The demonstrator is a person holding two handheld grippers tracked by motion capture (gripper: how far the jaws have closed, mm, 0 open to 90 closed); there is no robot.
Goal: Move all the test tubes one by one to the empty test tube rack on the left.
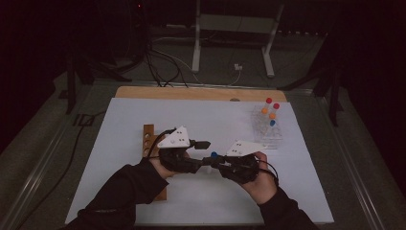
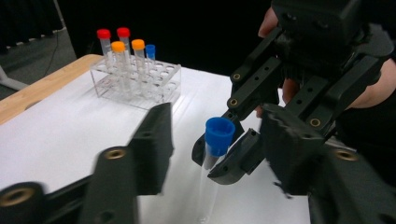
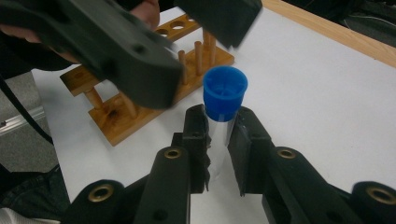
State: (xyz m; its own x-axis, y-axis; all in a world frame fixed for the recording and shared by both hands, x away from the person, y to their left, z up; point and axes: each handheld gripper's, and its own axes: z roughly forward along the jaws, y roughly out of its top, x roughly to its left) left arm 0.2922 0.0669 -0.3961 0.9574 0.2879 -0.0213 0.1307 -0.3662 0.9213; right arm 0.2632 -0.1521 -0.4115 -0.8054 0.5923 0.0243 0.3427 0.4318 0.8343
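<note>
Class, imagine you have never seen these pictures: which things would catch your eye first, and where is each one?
First comes the blue-capped tube, upright at mid-table, clamped just below its cap by the right gripper. The left gripper has its jaws on either side of the cap, apart from it. Next, the clear rack of red-, orange- and blue-capped tubes at the far right, and the wooden rack at the left.
</note>
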